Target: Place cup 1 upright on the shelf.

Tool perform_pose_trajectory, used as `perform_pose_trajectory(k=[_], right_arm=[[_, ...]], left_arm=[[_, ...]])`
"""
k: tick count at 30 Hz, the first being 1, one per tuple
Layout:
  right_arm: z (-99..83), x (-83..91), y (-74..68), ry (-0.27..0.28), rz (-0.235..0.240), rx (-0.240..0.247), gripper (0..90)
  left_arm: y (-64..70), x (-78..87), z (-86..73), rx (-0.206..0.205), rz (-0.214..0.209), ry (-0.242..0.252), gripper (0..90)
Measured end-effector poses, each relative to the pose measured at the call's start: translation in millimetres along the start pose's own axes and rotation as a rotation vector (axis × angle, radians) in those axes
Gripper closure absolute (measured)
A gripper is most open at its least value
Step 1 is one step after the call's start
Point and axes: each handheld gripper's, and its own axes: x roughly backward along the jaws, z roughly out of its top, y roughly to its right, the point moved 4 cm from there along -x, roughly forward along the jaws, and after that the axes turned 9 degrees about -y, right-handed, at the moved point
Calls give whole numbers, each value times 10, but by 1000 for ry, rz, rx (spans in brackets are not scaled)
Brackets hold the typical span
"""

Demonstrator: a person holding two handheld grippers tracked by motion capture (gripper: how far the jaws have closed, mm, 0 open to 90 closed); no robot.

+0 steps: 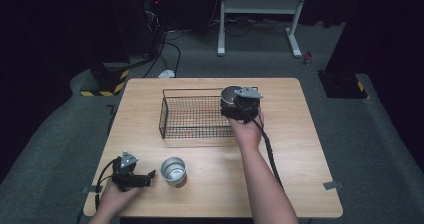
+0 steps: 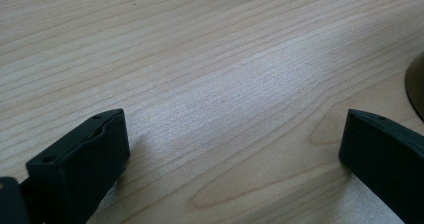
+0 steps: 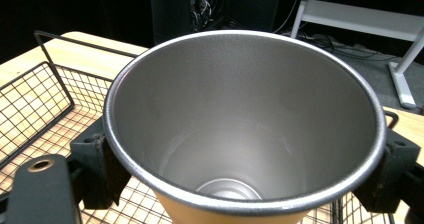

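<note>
Black fingers (image 3: 97,166) of the right gripper (image 1: 239,106) clamp a tapered steel cup (image 3: 245,129) above the wire basket (image 1: 192,116); left gripper (image 1: 134,176) gapes beside another cup (image 1: 173,171).

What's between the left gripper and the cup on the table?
Nothing but bare table. In the high view the left gripper points at the cup across a short gap of plain wood.

Steel cup (image 3: 245,134) upright over wire basket (image 1: 192,115), second cup (image 1: 173,171) on table

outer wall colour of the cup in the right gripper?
Orange-tan outside, bare brushed steel inside. The cup shows best in the right gripper view, at its bottom edge.
</note>
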Motion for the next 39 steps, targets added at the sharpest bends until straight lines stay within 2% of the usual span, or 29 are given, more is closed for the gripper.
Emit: perform_pose_trajectory(k=[5, 18, 25, 39], right_arm=[[27, -29, -32, 2, 4, -5, 136], [-36, -167, 5, -46, -4, -22, 136], [-67, -231, -17, -58, -3, -8, 136], [-147, -338, -49, -109, -7, -13, 136]], left_arm=[[0, 0, 0, 0, 0, 0, 1], [0, 2, -2, -2, -2, -2, 1], [-1, 3, -2, -3, -2, -2, 1], [2, 2, -4, -1, -2, 0, 1]])
